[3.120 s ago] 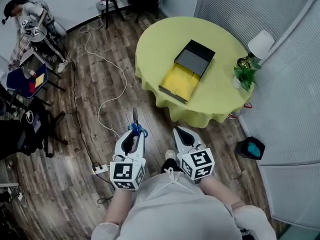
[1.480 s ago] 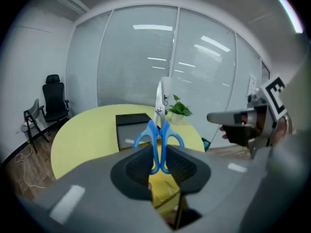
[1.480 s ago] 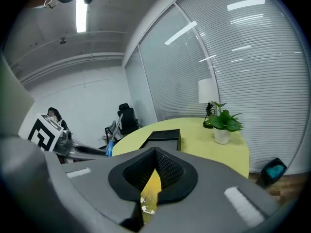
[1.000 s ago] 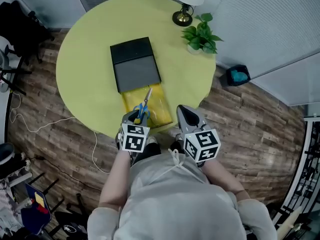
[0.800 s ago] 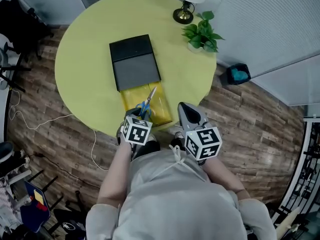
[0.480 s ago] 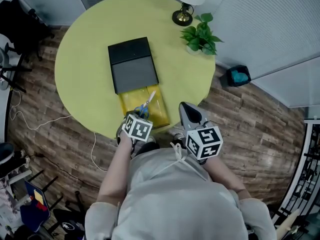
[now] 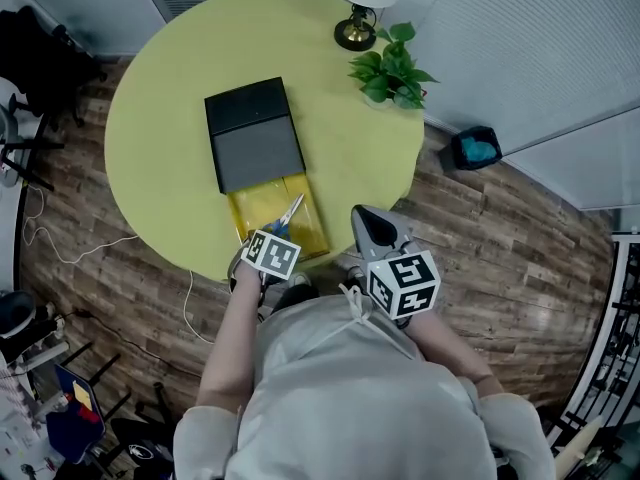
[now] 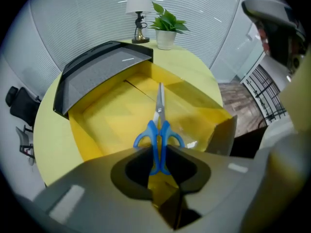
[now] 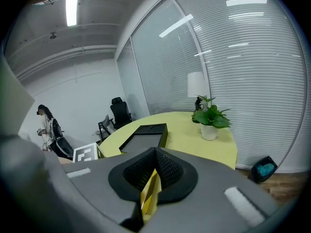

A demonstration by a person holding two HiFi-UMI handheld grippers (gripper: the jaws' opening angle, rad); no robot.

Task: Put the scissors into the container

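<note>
Gripping the scissors [image 8: 159,130] by the blue handles in the left gripper [image 8: 158,166], jaws partway closed and pressing on them. Pointing the shiny blades straight ahead, over the open yellow container [image 8: 107,115] just in front and below. Further ahead, a dark lid [image 8: 104,69] covering the far part. Off to the right, the right gripper [image 9: 154,174], jaws pressed together, holding nothing.
</note>
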